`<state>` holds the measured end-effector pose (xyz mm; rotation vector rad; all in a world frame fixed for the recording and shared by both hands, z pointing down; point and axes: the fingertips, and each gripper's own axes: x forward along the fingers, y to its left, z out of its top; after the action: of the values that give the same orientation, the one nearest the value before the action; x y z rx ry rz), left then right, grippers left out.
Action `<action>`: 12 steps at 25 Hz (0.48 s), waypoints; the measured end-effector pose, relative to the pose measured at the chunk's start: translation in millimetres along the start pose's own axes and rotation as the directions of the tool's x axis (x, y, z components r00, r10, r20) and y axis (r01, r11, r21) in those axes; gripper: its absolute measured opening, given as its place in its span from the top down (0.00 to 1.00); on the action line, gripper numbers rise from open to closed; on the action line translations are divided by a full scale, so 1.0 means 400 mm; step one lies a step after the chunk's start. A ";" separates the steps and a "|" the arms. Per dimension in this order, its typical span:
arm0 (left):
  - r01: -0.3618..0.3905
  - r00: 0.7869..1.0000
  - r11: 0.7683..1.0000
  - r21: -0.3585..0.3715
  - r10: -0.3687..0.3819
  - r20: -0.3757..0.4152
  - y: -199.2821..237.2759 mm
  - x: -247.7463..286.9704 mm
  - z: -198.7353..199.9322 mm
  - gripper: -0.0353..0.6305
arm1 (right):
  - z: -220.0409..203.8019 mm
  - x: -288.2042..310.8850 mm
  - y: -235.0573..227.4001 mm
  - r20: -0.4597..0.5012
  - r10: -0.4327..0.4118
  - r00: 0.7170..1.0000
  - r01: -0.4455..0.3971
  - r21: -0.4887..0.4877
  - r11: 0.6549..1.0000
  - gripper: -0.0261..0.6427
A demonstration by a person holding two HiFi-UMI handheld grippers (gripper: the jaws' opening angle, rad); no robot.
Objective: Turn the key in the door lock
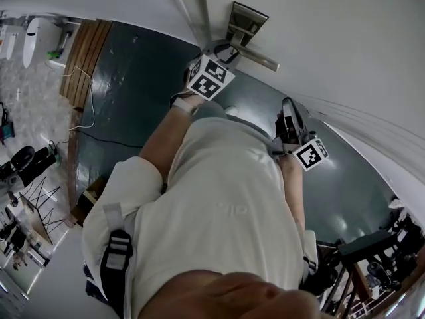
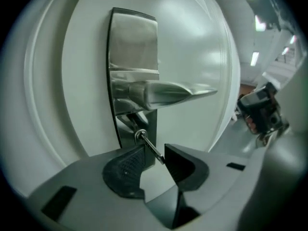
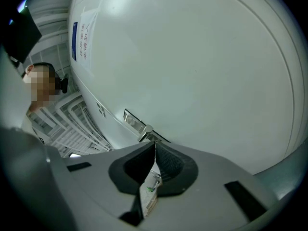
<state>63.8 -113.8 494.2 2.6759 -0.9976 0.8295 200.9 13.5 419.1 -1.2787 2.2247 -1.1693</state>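
Observation:
In the left gripper view a silver lock plate sits on the white door, with a lever handle pointing right. A thin metal key sticks out of the cylinder under the handle. My left gripper is open around it: the key lies in the gap, close against the right jaw's tip, and the left pad stands clear. In the head view the left gripper is up at the handle. My right gripper is shut on nothing, level and facing the door to the right.
The person's light shirt fills the middle of the head view, over a dark floor. A posted notice and a small metal plate show on the door, with another person at the far left. Tripods and gear stand at the left.

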 end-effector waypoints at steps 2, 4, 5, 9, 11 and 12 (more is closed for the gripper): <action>0.129 0.991 0.986 -0.105 -0.126 0.039 0.000 -0.037 -0.007 0.77 | -0.018 0.017 0.013 0.002 -0.002 1.000 0.002 0.001 1.000 0.93; 0.310 0.948 0.907 -0.284 -0.272 0.164 0.011 -0.080 0.008 0.77 | -0.035 0.035 0.027 0.002 -0.005 1.000 0.005 -0.007 1.000 0.93; 0.424 0.902 0.824 -0.376 -0.345 0.260 0.016 -0.097 0.023 0.77 | -0.039 0.040 0.031 0.004 -0.008 1.000 0.008 -0.008 1.000 0.93; 0.752 0.657 0.337 -0.567 -0.449 0.605 0.023 -0.108 0.066 0.76 | -0.018 0.037 0.029 0.013 -0.027 1.000 0.027 -0.016 0.999 0.93; 0.791 0.596 0.166 -0.589 -0.425 0.681 0.027 -0.084 0.071 0.76 | 0.005 0.031 0.022 0.019 -0.045 0.999 0.045 -0.022 0.999 0.93; 0.808 0.563 0.096 -0.581 -0.417 0.714 0.029 -0.073 0.074 0.76 | 0.012 0.030 0.020 0.026 -0.056 0.998 0.056 -0.021 0.998 0.93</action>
<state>51.2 -116.2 453.1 1.8555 -0.0365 -0.4195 192.6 3.3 411.5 -1.3653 2.2031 -1.1455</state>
